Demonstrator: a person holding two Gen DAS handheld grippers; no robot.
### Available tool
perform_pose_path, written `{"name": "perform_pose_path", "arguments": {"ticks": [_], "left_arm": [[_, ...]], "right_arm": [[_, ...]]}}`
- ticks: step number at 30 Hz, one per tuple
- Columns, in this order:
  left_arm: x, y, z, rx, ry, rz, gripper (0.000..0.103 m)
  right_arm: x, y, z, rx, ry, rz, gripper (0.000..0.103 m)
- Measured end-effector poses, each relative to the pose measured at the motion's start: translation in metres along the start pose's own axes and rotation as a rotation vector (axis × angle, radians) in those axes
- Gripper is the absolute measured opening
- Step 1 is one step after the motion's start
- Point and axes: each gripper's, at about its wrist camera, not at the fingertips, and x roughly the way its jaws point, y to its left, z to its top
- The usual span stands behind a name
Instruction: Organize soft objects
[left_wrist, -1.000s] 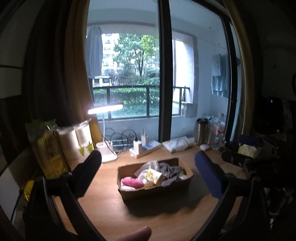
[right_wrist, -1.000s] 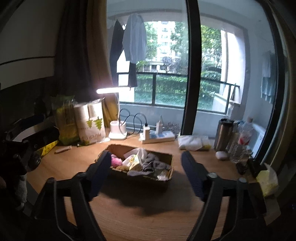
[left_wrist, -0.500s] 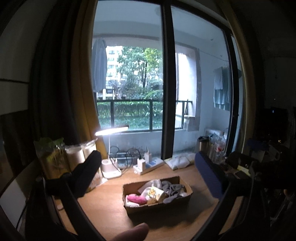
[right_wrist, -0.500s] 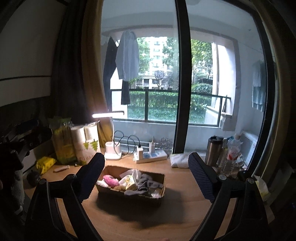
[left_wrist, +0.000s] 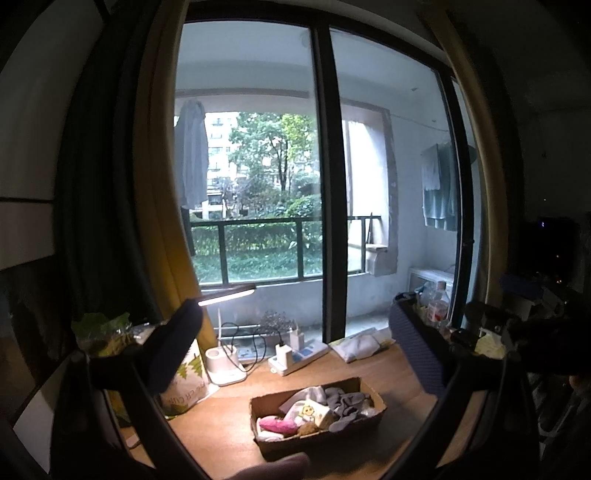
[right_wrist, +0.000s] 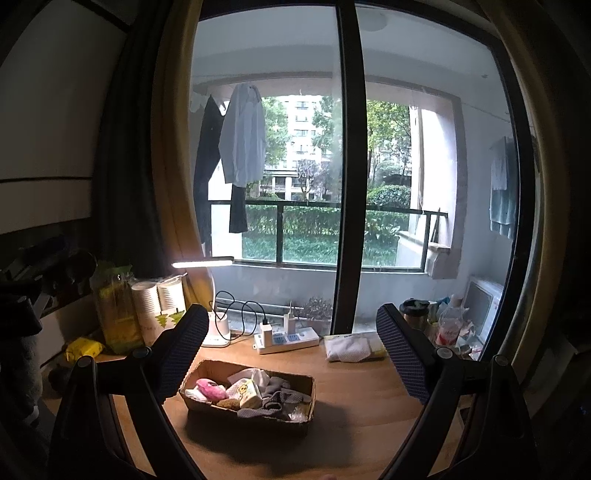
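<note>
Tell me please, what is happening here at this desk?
A person holds a claw in each hand, both raised above the wooden desk. The left claw and the right claw are open and hold nothing. On the desk stands a cardboard box with soft things inside: a pink plush, grey socks and a small tissue pack. No claw touches the box now.

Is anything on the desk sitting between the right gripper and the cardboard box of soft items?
Nothing visible. The open right gripper hangs above bare desk in front of the cardboard box.
</note>
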Motion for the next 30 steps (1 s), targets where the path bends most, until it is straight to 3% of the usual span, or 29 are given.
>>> {"name": "perform_pose_path", "arguments": {"ticks": [30], "left_arm": [[0.0024,-0.0041,-0.0022,-0.010,0.004,-0.010,0.102]], "right_arm": [[0.0011,-0.0005,-0.0011,0.007,0.008,-0.014,0.094]]}}
